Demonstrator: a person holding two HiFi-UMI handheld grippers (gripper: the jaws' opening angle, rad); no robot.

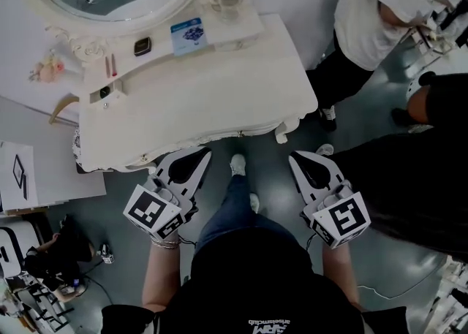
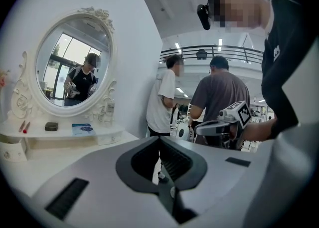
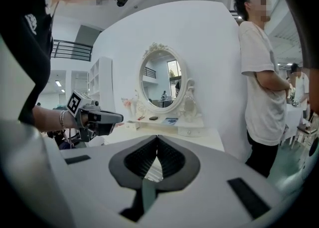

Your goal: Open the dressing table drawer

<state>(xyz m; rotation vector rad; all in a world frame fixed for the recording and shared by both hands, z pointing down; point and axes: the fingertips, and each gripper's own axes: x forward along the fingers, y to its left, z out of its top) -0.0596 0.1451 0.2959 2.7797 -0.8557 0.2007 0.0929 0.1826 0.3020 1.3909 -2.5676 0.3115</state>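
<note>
left tool (image 1: 199,153): closed, holds nothing | right tool (image 1: 298,157): closed, holds nothing | white dressing desk (image 1: 212,99): just ahead of both tools | its drawer: front not seen from any view

Seen from above, your left gripper (image 1: 197,156) and right gripper (image 1: 297,158) point at the near edge of the white dressing table (image 1: 219,99).

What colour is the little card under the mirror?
Blue, with a darker picture on it. The card shows best in the head view.
</note>
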